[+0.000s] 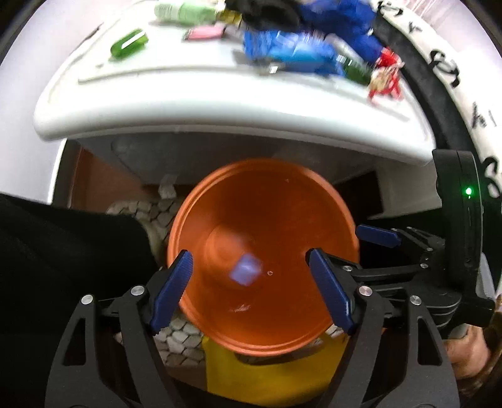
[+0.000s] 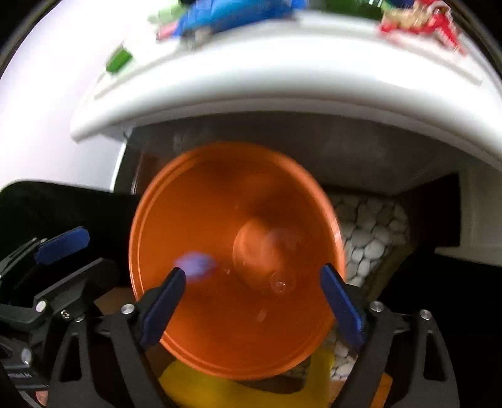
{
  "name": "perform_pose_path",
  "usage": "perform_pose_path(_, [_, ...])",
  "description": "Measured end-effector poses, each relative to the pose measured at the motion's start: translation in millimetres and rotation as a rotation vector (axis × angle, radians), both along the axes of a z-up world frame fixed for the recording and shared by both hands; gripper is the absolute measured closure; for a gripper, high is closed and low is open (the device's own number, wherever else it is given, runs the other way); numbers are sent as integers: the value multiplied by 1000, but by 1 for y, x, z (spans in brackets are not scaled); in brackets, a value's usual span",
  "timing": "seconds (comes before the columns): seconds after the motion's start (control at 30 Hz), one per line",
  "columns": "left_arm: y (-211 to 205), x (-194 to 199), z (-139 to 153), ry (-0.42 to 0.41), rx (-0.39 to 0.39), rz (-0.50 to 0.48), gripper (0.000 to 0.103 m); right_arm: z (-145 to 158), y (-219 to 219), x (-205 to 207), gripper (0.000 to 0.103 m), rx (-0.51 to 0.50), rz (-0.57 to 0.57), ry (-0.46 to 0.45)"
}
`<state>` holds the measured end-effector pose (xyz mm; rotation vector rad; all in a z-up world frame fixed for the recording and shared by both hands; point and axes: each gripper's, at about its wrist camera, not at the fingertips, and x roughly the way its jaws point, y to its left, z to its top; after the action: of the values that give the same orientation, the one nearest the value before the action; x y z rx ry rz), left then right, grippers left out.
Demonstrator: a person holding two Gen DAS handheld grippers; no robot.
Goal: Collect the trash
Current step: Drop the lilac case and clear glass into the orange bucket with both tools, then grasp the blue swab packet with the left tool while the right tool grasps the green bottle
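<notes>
An orange bin point(image 1: 282, 201) stands on the floor below the white table's front edge; it also shows in the right wrist view point(image 2: 219, 194). A small pale-blue scrap point(image 1: 246, 270) shows blurred inside it, also in the right wrist view point(image 2: 196, 263). My left gripper point(image 1: 249, 266) is open and empty over the bin's mouth. My right gripper point(image 2: 252, 276) is open and empty over the bin, beside the left one. Trash lies on the table: blue wrappers point(image 1: 291, 50), a green bottle point(image 1: 128, 44), a red wrapper point(image 1: 387, 75).
The white table point(image 1: 194, 103) overhangs the bin. A pebble-patterned mat point(image 2: 370, 238) and a yellow item point(image 1: 269, 376) lie on the floor around the bin. A dark garment point(image 1: 62, 251) is at the left. A pink item point(image 1: 204, 33) and pale-green roll point(image 1: 185, 12) are on the table.
</notes>
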<state>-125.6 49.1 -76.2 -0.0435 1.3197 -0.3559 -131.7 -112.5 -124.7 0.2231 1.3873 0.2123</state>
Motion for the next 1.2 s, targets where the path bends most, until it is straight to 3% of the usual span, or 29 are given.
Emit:
perform_pose_path(0.1, [-3,16,24,-71,-70,-27,28,29,-17,12,16,-16,-67,-104])
perform_pose_path(0.17, [-13,30,50,-202,-88,-93,28,56,-37,19,14,-42,-136,-204])
perform_pose_path(0.27, [-38,53,76,-418,-7,-270,28,95,-62,22,9,-76,-216,-322])
perform_pose_path(0.37, [-67,81,72,-518,98,-411,27,133,-78,26,7,-144,-242,-449])
perform_pose_path(0.43, [-79,103,61,-500,121,-450,27,153,-79,24,5,-177,-243,-531])
perform_pose_path(0.57, [-92,127,31,-461,157,-495,27,161,-84,27,5,-233,-228,-615])
perform_pose_path(0.67, [-102,137,14,-451,201,-523,27,145,-82,27,5,-238,-217,-602])
perform_pose_path(0.77, [-105,142,0,-424,263,-515,39,131,-81,37,5,-230,-217,-570])
perform_pose_path(0.83, [-100,141,1,-400,239,-473,49,127,-82,40,5,-251,-219,-561])
perform_pose_path(0.87, [-97,141,4,-387,235,-444,62,128,-83,41,5,-262,-220,-564])
perform_pose_path(0.97, [-83,136,15,-329,173,-355,75,130,-83,46,5,-280,-205,-572])
perform_pose_path(1.2, [-51,100,29,-298,76,-245,76,130,-65,82,5,-234,-74,-543])
